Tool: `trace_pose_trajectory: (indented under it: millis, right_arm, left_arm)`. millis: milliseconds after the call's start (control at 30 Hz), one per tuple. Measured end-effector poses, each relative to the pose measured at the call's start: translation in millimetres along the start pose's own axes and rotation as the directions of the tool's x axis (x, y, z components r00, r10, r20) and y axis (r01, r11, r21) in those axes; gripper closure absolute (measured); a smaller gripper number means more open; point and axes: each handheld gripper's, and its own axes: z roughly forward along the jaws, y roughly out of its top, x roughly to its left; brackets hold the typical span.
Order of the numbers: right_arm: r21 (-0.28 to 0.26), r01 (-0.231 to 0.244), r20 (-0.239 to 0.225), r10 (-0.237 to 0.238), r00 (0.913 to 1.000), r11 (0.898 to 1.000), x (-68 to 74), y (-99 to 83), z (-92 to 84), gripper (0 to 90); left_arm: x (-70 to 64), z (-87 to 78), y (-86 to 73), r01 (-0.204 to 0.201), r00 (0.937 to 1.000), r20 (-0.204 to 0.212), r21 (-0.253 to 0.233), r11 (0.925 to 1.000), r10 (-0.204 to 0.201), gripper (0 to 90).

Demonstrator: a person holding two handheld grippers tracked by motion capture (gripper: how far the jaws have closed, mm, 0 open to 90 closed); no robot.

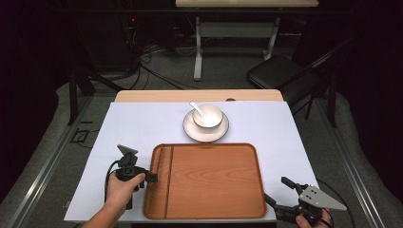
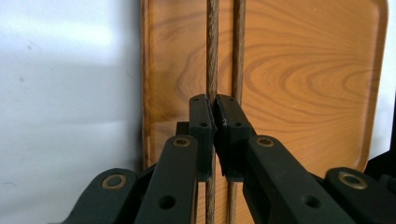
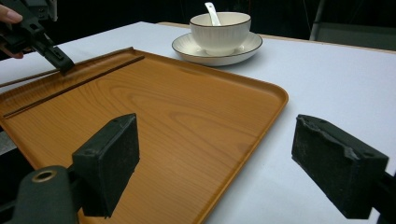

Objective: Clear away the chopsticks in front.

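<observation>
Bowl point(image 1: 207, 116) beyond tray point(image 1: 214, 180) (on saucer point(image 1: 192, 130))

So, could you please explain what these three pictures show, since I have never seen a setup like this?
A person sits at a table with a hand-held clamping tool in each hand. One picture looks down from above; the other two come from cameras riding on each tool. On the table lie a wooden tray and, beyond it, a bowl with a spoon, standing on a plate. The left tool is shut on one chopstick; a second chopstick lies beside it on the tray. The right tool is open, holding nothing.
</observation>
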Motion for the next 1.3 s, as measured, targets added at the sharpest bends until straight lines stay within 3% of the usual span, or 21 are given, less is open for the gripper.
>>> trace_pose_trajectory:
  millis: [133,300,500,867,1300]
  right_arm:
    - [0.001,-0.001,0.0,0.001,1.0,1.0,-0.1,0.0,0.0,14.6]
    - [-0.001,0.001,0.0,-0.001,1.0,1.0,-0.1,-0.1,-0.2,14.6]
    - [-0.002,0.001,-0.001,-0.001,1.0,1.0,-0.1,-0.1,-0.1,14.6]
    - [-0.002,0.003,0.0,-0.003,1.0,1.0,0.2,0.0,-0.1,14.6]
    - [-0.001,0.002,-0.001,-0.002,1.0,1.0,0.1,0.0,0.1,14.6]
  left_arm:
    - [0.0,4.8,-0.5,0.0,1.0,-0.002,0.027,0.9996,0.0,85.8]
    - [-1.8,8.4,0.0,-0.001,0.9998,-0.02,0.024,0.9997,0.001,85.7]
    - [-0.4,10.2,-0.4,-0.001,1.0,-0.008,0.039,0.9992,0.001,84.8]
    - [-1.1,7.0,-1.2,-0.001,0.9999,-0.012,0.006,1.0,0.001,78.9]
    - [-7.6,-4.1,-1.3,-0.085,0.9957,-0.041,-0.051,0.9951,0.083,65.3]
